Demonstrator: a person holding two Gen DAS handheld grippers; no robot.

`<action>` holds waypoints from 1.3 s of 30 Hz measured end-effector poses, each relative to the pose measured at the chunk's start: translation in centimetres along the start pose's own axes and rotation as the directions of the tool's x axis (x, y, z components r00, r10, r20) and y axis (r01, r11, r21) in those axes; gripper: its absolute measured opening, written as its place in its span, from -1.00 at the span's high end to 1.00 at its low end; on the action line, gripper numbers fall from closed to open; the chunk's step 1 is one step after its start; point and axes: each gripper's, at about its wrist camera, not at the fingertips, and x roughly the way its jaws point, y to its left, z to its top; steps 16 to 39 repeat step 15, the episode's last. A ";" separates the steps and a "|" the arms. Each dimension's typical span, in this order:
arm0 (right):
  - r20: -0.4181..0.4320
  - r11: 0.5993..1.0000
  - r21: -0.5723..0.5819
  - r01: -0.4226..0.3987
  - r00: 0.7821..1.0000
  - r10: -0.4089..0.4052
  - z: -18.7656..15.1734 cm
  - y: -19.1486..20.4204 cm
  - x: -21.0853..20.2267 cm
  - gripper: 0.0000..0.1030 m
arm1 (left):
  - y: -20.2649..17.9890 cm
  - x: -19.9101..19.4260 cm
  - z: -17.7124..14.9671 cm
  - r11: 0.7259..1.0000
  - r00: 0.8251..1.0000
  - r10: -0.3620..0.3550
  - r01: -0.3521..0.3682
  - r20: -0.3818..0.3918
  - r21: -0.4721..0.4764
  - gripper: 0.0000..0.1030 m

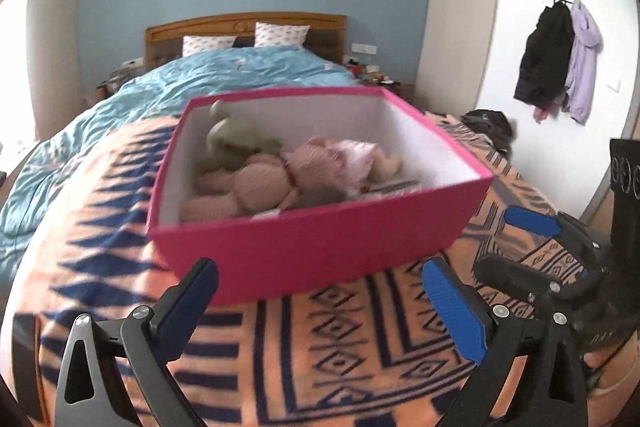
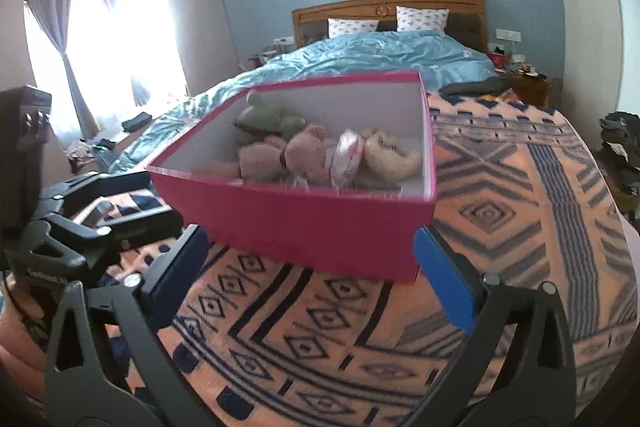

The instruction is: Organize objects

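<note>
A pink box [image 1: 312, 247] with a white inside stands on an orange and blue patterned blanket [image 1: 340, 355] on the bed. It holds a green plush [image 1: 236, 139], pink plush toys [image 1: 260, 187] and a cream plush [image 2: 392, 155]. My left gripper [image 1: 320, 267] is open just in front of the box's near wall, with nothing between its blue pads. My right gripper [image 2: 310, 239] is also open and empty, by the near wall of the box [image 2: 312, 223]. The two grippers sit side by side: the right gripper [image 1: 494, 239] shows in the left wrist view, and the left gripper [image 2: 160, 201] in the right wrist view.
Beyond the box lie a blue duvet [image 1: 224, 75], two pillows and a wooden headboard [image 1: 244, 23]. Dark clothes [image 1: 490, 125] lie at the bed's right edge. Coats [image 1: 556, 59] hang on the white wall. A bright window with curtains [image 2: 80, 67] is to the left.
</note>
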 end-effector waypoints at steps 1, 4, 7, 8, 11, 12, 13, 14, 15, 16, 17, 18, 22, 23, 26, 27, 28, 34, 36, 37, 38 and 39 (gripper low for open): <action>-0.005 1.000 -0.005 0.010 1.000 -0.010 -0.6 0.4 0.1 -1.00 | 0.2 -0.1 -0.4 1.000 1.000 0.013 -0.013 -0.002 -0.004 -1.00; -0.015 0.999 -0.029 0.038 0.999 -0.039 -1.6 1.1 0.2 -1.00 | 0.7 -0.2 -1.5 0.999 0.999 0.044 -0.044 -0.012 -0.016 -1.00; -0.016 0.998 -0.036 0.045 0.999 -0.046 -2.2 1.5 0.3 -1.00 | 1.0 -0.3 -2.3 0.998 0.998 0.054 -0.054 -0.023 -0.027 -1.00; -0.020 0.999 -0.036 0.040 0.999 -0.040 -2.4 1.6 0.4 -1.00 | 1.1 -0.4 -2.5 0.998 0.998 0.059 -0.059 -0.022 -0.036 -1.00; -0.025 0.998 -0.039 0.045 0.999 -0.046 -2.6 1.8 0.5 -1.00 | 1.0 -0.8 -3.0 0.997 0.998 0.064 -0.064 0.004 -0.036 -1.00; -0.025 0.998 -0.039 0.046 0.999 -0.047 -2.7 1.8 0.5 -1.00 | 0.9 -0.9 -3.1 0.997 0.997 0.075 -0.075 0.008 -0.031 -1.00; -0.024 0.998 -0.039 0.047 0.999 -0.048 -2.7 1.9 0.6 -1.00 | 0.8 -0.9 -3.2 0.996 0.997 0.081 -0.080 0.009 -0.026 -1.00; -0.023 0.998 -0.040 0.048 0.999 -0.049 -2.7 1.9 0.6 -1.00 | 0.8 -0.9 -3.3 0.997 0.997 0.078 -0.078 0.006 -0.026 -1.00; -0.025 0.998 -0.039 0.046 0.999 -0.047 -2.7 1.9 0.6 -1.00 | 0.8 -0.9 -3.3 0.996 0.997 0.081 -0.081 0.003 -0.029 -1.00; -0.025 0.998 -0.039 0.046 0.999 -0.047 -2.7 1.9 0.6 -1.00 | 0.8 -0.9 -3.3 0.996 0.997 0.081 -0.081 0.003 -0.029 -1.00; -0.025 0.998 -0.039 0.046 0.999 -0.047 -2.7 1.9 0.6 -1.00 | 0.8 -0.9 -3.3 0.996 0.997 0.081 -0.081 0.003 -0.029 -1.00; -0.025 0.998 -0.039 0.046 0.999 -0.047 -2.7 1.9 0.6 -1.00 | 0.8 -0.9 -3.3 0.996 0.997 0.081 -0.081 0.003 -0.029 -1.00; -0.025 0.998 -0.039 0.046 0.999 -0.047 -2.7 1.9 0.6 -1.00 | 0.8 -0.9 -3.3 0.996 0.997 0.081 -0.081 0.003 -0.029 -1.00; -0.025 0.998 -0.039 0.046 0.999 -0.047 -2.7 1.9 0.6 -1.00 | 0.8 -0.9 -3.3 0.996 0.997 0.081 -0.081 0.003 -0.029 -1.00; -0.025 0.998 -0.039 0.046 0.999 -0.047 -2.7 1.9 0.6 -1.00 | 0.8 -0.9 -3.3 0.996 0.997 0.081 -0.081 0.003 -0.029 -1.00; -0.025 0.998 -0.039 0.046 0.999 -0.047 -2.7 1.9 0.6 -1.00 | 0.8 -0.9 -3.3 0.996 0.997 0.081 -0.081 0.003 -0.029 -1.00; -0.025 0.998 -0.039 0.046 0.999 -0.047 -2.7 1.9 0.6 -1.00 | 0.8 -0.9 -3.3 0.996 0.997 0.081 -0.081 0.003 -0.029 -1.00; -0.025 0.998 -0.039 0.046 0.999 -0.047 -2.7 1.9 0.6 -1.00 | 0.8 -0.9 -3.3 0.996 0.997 0.081 -0.081 0.003 -0.029 -1.00; -0.025 0.998 -0.039 0.046 0.999 -0.047 -2.7 1.9 0.6 -1.00 | 0.8 -0.9 -3.3 0.996 0.997 0.081 -0.081 0.003 -0.029 -1.00; -0.025 0.998 -0.039 0.046 0.999 -0.047 -2.7 1.9 0.6 -1.00 | 0.8 -0.9 -3.3 0.996 0.997 0.081 -0.081 0.003 -0.029 -1.00; -0.025 0.998 -0.039 0.046 0.999 -0.047 -2.7 1.9 0.6 -1.00 | 0.8 -0.9 -3.3 0.996 0.997 0.081 -0.081 0.003 -0.029 -1.00; -0.025 0.998 -0.039 0.046 0.999 -0.047 -2.7 1.9 0.6 -1.00 | 0.8 -0.9 -3.3 0.996 0.997 0.081 -0.081 0.003 -0.029 -1.00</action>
